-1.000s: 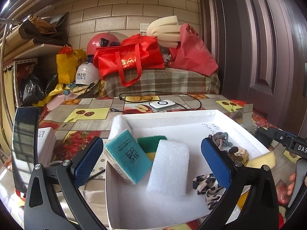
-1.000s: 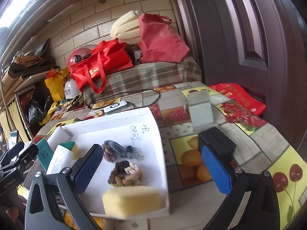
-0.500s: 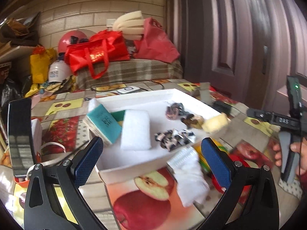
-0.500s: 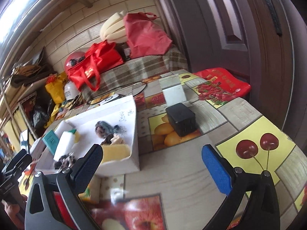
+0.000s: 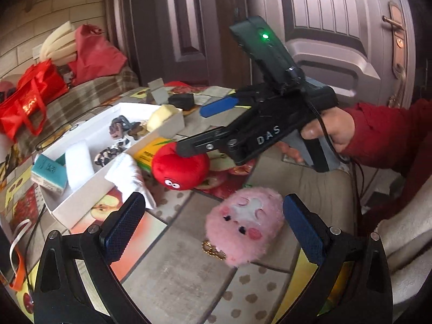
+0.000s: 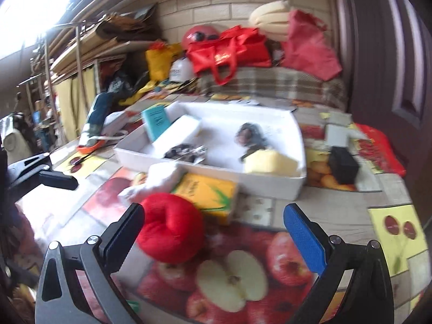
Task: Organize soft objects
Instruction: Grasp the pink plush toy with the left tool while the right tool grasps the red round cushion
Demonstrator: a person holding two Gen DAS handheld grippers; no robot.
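cluttered home storeroom: brick wall (image 6: 210, 2), stacked shelves (image 6: 89, 51), door (image 5: 337, 27).

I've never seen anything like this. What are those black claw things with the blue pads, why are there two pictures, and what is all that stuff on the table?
No robot here: a person holds a hand-held gripper in each hand, each with a camera looking out between its two fingers. One picture comes from the left gripper, the other from the right gripper. The left view also shows the right one from the side, gripped by a hand in a red sleeve.

Both are open and hold nothing. The left frames a pink plush toy; the right is at a red plush toy. Behind lies a white tray already holding sponges, foam and hair ties. A white cloth and a yellow packet lie outside it.
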